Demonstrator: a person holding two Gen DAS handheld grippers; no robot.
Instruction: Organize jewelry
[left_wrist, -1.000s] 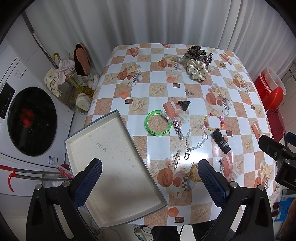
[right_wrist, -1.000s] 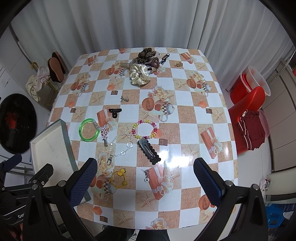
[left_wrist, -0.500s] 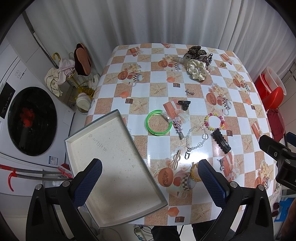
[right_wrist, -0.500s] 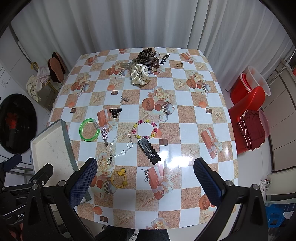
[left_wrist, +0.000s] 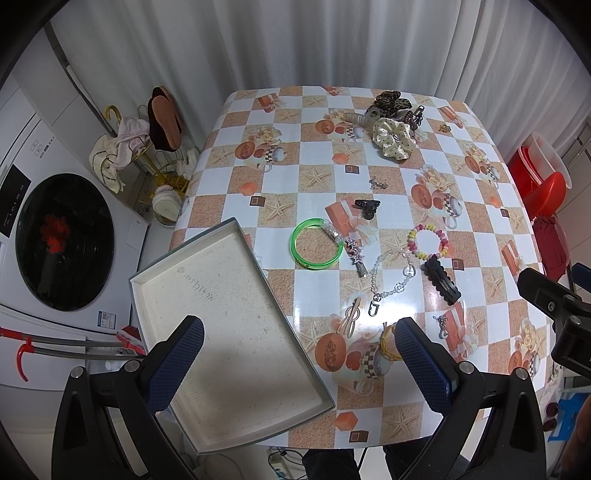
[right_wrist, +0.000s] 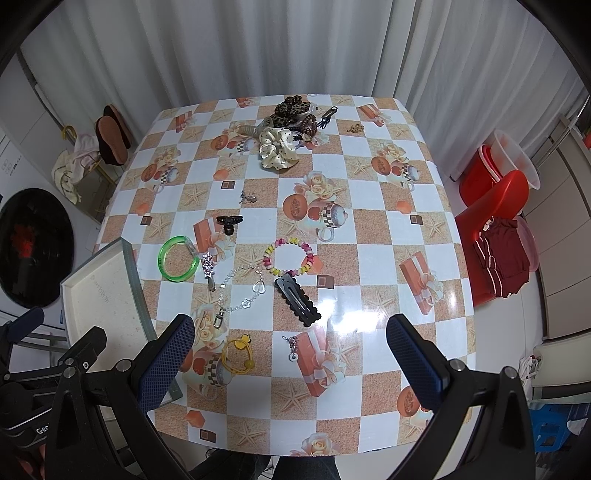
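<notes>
Nothing has moved since before; both jaws are held wide open above the tabletop (right_wrist: 369, 236). Yellow hair tie (right_wrist: 238, 352) is best approached slowly, then carried to the tray (left_wrist: 236, 325).

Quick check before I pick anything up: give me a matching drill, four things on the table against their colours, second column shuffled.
Things:
1. bangle
2. scalloped hair clip
3. scrunchie with dots
4. tray

Colours:
A. black
B. off-white, nothing in it
C. bright green
D. cream

Pairs: 1-C, 2-A, 3-D, 4-B
</notes>
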